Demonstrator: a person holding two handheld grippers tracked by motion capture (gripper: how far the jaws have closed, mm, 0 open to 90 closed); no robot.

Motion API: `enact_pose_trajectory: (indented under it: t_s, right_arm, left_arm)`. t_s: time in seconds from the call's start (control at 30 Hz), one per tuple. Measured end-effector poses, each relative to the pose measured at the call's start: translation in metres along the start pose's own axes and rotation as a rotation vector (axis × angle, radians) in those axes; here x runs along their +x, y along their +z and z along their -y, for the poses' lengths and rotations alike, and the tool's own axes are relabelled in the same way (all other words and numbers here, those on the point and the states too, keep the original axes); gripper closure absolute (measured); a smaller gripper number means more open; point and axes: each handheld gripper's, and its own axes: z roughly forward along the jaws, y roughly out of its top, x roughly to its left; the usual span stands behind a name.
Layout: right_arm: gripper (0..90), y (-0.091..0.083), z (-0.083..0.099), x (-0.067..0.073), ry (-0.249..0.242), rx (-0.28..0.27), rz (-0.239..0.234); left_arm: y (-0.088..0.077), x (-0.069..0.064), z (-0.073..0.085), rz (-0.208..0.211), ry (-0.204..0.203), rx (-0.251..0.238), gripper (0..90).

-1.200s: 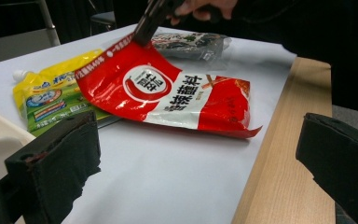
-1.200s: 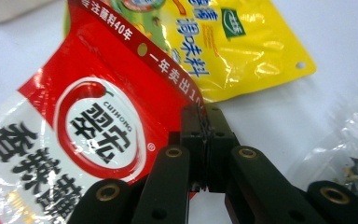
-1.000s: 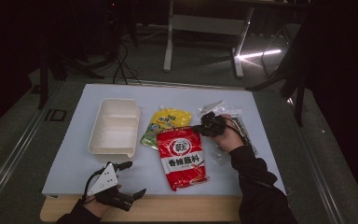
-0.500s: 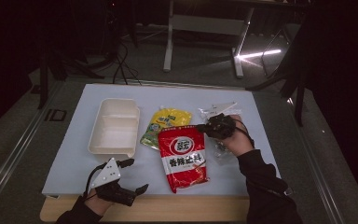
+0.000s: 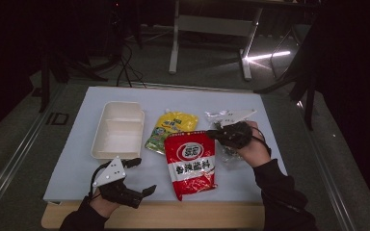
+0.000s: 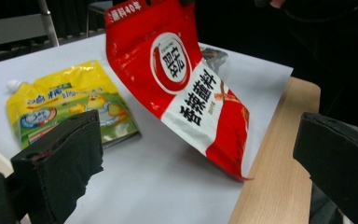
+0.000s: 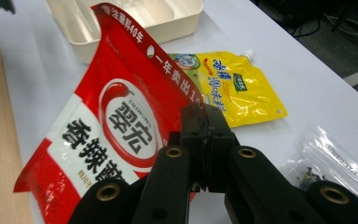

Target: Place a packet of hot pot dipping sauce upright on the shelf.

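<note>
Right gripper [image 7: 204, 122]: your fingers are clenched on the top edge of the red sauce pouch [image 7: 116, 126].
Red sauce pouch: tilted, top end lifted, lower end at the desk [image 5: 270, 183] by its near edge.
Left gripper [image 5: 139, 175]: your fingers are spread wide, holding nothing.
Yellow pouch [image 5: 170, 130]: flat, between the white tray [image 5: 118, 130] and the red pouch.

Bare table [image 5: 270, 103] lies behind; white tray [image 5: 118, 129] blocks the left.

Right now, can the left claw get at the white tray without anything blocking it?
Probably yes. The left claw is open and holds nothing, and the white tray lies just beyond it with bare table between. The red pouch sits off to the side.
</note>
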Motion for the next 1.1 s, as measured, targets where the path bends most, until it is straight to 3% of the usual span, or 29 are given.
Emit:
enact_pose_trajectory:
  t_s: [0.3,0.83,1.07,1.1]
  right_arm:
    - [89.0,-0.016,-0.001,0.014,-0.037,-0.025,0.009]
    - [89.1,-0.037,0.000,0.030,-0.067,-0.070,-0.010]
    - [89.1,-0.046,-0.007,0.042,-0.106,-0.092,-0.025]
    - [89.2,-0.050,-0.011,0.048,-0.129,-0.098,-0.034]
  left_arm:
    - [0.007,0.004,-0.013,-0.016,0.036,0.015,2.6]
    - [0.031,0.008,-0.022,0.040,0.042,0.036,5.2]
    - [0.031,0.008,-0.022,0.046,0.051,0.039,6.2]
    - [0.031,0.008,-0.022,0.053,0.048,0.033,6.4]
